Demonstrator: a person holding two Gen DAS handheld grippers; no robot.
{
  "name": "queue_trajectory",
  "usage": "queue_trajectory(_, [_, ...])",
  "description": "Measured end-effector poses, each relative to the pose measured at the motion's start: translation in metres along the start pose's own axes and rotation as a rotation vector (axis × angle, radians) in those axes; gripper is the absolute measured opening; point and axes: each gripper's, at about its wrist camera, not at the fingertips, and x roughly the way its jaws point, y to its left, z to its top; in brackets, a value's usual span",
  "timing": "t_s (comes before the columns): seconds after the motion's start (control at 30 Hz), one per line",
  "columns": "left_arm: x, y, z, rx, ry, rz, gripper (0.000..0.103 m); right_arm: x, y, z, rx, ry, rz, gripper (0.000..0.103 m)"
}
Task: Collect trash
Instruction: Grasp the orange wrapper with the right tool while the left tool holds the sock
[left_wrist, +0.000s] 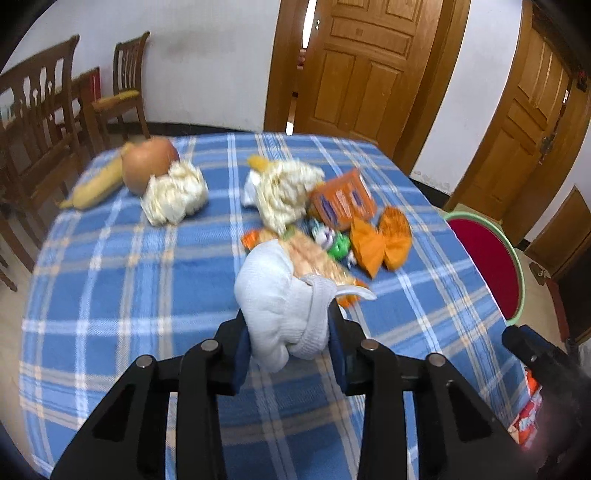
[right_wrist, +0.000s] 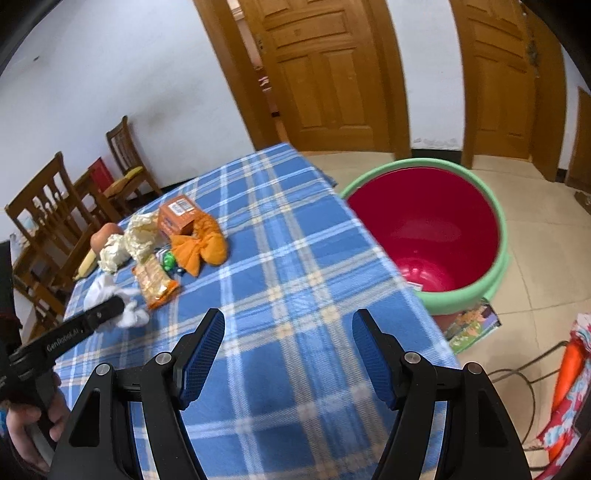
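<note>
My left gripper (left_wrist: 288, 332) is shut on a crumpled white cloth (left_wrist: 277, 295) and holds it over the blue plaid table (left_wrist: 110, 277); it also shows in the right wrist view (right_wrist: 110, 295). Behind it lie an orange snack wrapper (left_wrist: 317, 258), an orange box (left_wrist: 341, 201), an orange bow-shaped wrapper (left_wrist: 382, 245), a green candy (left_wrist: 338, 249) and two crumpled paper wads (left_wrist: 173, 195) (left_wrist: 284, 188). My right gripper (right_wrist: 288, 354) is open and empty above the table's near right part. A red bin with a green rim (right_wrist: 424, 229) stands on the floor right of the table.
An onion (left_wrist: 147, 162) and a banana (left_wrist: 96, 184) lie at the table's far left. Wooden chairs (left_wrist: 37, 110) stand left. Wooden doors (left_wrist: 362, 66) are behind. A colourful box (right_wrist: 472, 325) and a cable (right_wrist: 524, 376) lie on the floor near the bin.
</note>
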Motion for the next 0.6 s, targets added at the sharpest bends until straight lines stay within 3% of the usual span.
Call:
queue_trajectory(0.27, [-0.003,0.01,0.02,-0.011,-0.056,0.008,0.036,0.026,0.024,0.021,-0.036,0.014,0.051,0.073])
queue_trajectory(0.6, [0.011,0.028,0.034,-0.031,-0.063,0.018,0.036,0.067,0.05,0.044,-0.068,0.052,0.068,0.073])
